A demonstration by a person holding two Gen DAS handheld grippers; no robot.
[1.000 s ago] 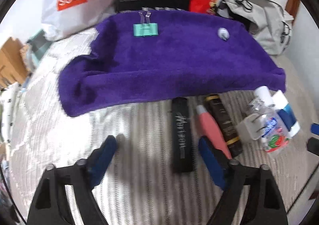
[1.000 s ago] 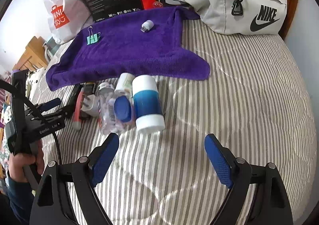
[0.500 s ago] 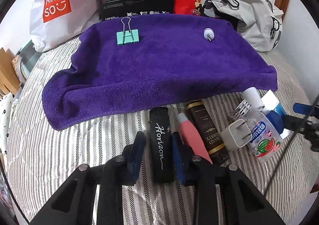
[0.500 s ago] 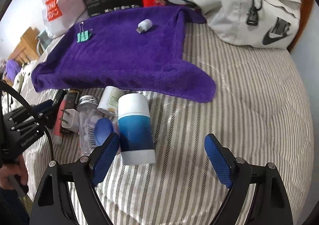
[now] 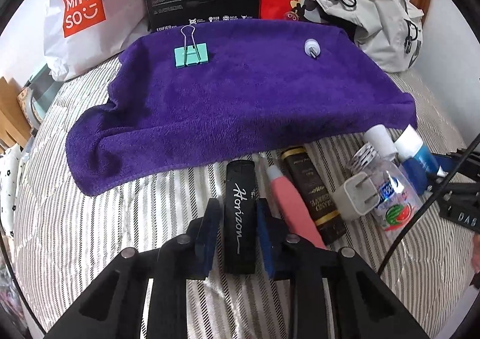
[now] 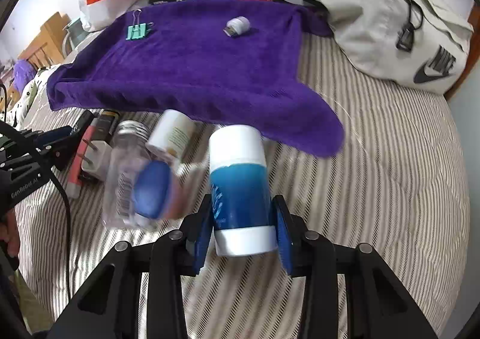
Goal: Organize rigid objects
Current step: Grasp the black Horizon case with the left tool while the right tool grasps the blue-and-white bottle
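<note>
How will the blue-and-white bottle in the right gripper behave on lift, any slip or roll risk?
The blue-and-white bottle looks rigid, so it should not deform. The right gripper clamps it near its base end, so the far white end may sag or pivot. Its round, smooth body would probably roll if released on the striped bedcover.

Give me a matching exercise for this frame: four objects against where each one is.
Things:
1. binder clip
2. black Horizon case
3. blue-and-white bottle
4. plug adapter

Places:
A. between the right jaws
B. on the purple towel
C. between the left jaws
D. on the striped cover, against the clear bottle

Pairs: 1-B, 2-C, 3-A, 4-D
</note>
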